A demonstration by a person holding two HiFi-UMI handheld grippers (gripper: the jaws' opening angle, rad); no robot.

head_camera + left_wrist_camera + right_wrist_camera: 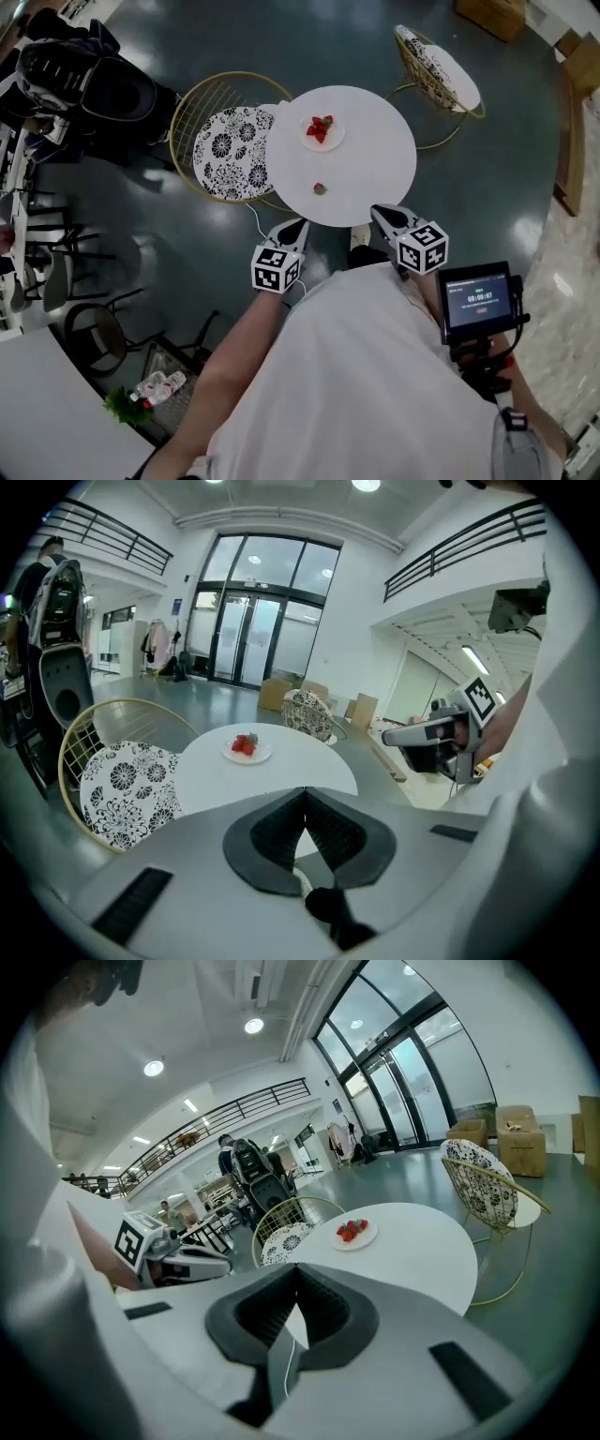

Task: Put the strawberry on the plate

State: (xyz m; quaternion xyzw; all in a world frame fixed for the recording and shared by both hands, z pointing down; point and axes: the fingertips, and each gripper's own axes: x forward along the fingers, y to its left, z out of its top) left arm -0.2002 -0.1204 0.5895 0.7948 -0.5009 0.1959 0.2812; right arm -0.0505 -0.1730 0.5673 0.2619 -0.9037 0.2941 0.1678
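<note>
no brand or label legible; black-and-white square markers on both cubes. far right, a screen shows a timer line, too small to read with certainty. left to right: patterned chair; left tongs, jaws fully closed, pads meeting, nothing between them, touching nothing, at the near edge of the table. strawberry lies loose on the table by that edge, apart from the plate, which holds other red berries. right tongs: jaws likewise together, empty, at the same edge.
</note>
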